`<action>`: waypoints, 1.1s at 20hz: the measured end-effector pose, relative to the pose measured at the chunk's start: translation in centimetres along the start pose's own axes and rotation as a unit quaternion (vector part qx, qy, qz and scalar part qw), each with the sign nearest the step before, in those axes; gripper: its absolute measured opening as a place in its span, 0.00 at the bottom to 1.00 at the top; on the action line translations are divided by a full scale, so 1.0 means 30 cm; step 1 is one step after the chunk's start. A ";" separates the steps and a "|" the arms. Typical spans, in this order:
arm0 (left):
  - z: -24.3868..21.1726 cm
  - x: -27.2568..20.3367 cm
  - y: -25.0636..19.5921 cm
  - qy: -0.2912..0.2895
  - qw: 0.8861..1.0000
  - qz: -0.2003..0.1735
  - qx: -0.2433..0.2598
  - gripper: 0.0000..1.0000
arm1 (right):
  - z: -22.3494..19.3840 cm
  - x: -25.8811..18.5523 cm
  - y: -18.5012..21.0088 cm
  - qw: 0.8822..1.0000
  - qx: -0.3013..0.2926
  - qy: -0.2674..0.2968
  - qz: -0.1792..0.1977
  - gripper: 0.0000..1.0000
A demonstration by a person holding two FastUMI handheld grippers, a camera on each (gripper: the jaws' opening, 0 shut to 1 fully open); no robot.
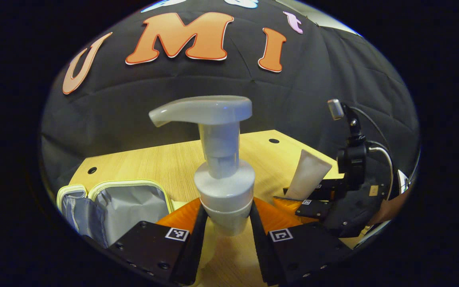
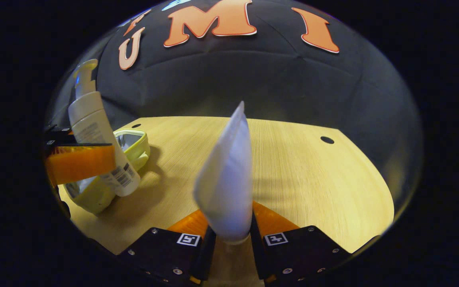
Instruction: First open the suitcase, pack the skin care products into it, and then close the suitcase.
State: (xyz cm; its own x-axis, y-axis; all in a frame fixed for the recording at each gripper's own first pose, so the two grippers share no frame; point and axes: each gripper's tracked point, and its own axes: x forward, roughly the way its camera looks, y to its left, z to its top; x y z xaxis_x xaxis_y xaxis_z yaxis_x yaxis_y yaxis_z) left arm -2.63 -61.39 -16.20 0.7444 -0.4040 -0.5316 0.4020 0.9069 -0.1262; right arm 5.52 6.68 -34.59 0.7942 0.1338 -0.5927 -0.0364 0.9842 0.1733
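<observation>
My left gripper (image 1: 225,217) is shut on a white pump bottle (image 1: 220,167), held upright above the wooden table (image 1: 165,159). The open suitcase (image 1: 126,205), a small pale-yellow case with grey lining, lies at the lower left. In the left gripper view my right gripper (image 1: 313,197) sits to the right, holding a white tube (image 1: 307,175). In the right gripper view my right gripper (image 2: 229,235) is shut on the white tube (image 2: 227,187), crimped end up. Far left there, the pump bottle (image 2: 98,131) hangs in the left gripper (image 2: 80,161) over the suitcase (image 2: 134,145).
The table (image 2: 313,175) stretches bare to the right, with small round holes (image 2: 327,140) near its back edge. The black cloth wall stands close behind the table. A hand (image 1: 393,205) holds the right gripper at the right edge of the left gripper view.
</observation>
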 end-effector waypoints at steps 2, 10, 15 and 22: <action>0.030 -0.023 -0.023 -0.013 1.000 0.005 0.019 0.57 | 0.011 -0.027 0.025 1.000 0.016 0.007 0.002 0.41; 0.014 -0.195 0.245 0.011 0.997 0.082 -0.005 0.58 | 0.251 -0.189 0.226 0.999 -0.006 -0.022 0.045 0.40; -0.076 -0.352 0.442 0.049 0.991 0.120 -0.044 0.59 | 0.364 -0.269 0.483 0.994 -0.025 -0.042 0.100 0.40; -0.206 -0.411 0.591 0.120 0.985 0.103 -0.065 0.59 | 0.355 -0.284 0.800 0.988 -0.020 -0.026 0.152 0.40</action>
State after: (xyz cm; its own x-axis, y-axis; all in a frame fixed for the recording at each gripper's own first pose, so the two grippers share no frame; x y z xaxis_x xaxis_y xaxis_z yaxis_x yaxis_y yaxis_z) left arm -7.98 -39.58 -17.06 0.6501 -0.1832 -0.7374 0.1721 0.9808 -0.0920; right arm 4.35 27.94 -16.99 0.7734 0.4178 -0.4767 -0.3004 0.9038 0.3049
